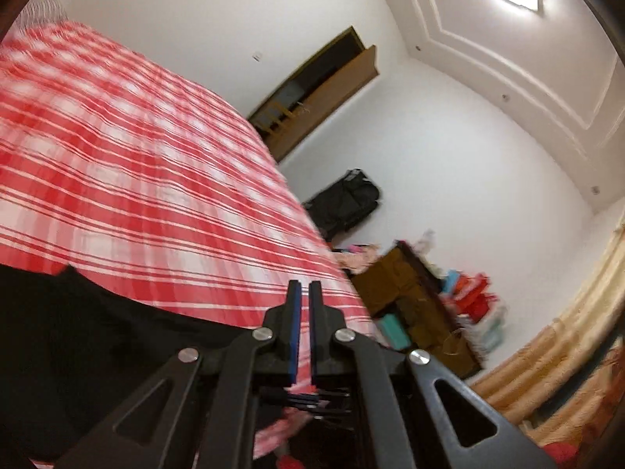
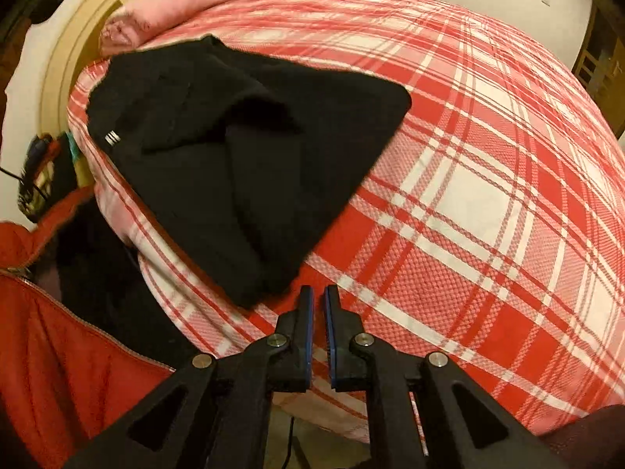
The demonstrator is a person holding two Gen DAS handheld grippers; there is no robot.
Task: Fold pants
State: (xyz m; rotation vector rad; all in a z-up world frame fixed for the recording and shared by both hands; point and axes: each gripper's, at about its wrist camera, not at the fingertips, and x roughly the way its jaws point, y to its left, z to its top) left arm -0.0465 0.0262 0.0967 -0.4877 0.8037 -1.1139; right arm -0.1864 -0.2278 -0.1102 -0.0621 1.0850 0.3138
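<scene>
The black pants (image 2: 234, 148) lie folded in a compact pile on the red and white plaid bed (image 2: 488, 203), near its left edge. My right gripper (image 2: 318, 293) hovers just off the near corner of the pile, jaws nearly closed with a narrow gap, holding nothing. In the left wrist view the pants (image 1: 78, 332) show as a dark mass at the lower left. My left gripper (image 1: 304, 287) is lifted above the bed (image 1: 136, 156), tilted toward the room, jaws nearly closed and empty.
A pink blanket (image 2: 164, 8) lies at the head of the bed by a round headboard (image 2: 66, 47). A red jacket (image 2: 58, 351) is at lower left. A black bag (image 1: 343, 199), a wooden cabinet (image 1: 410, 297) and a wardrobe (image 1: 320, 97) stand along the wall.
</scene>
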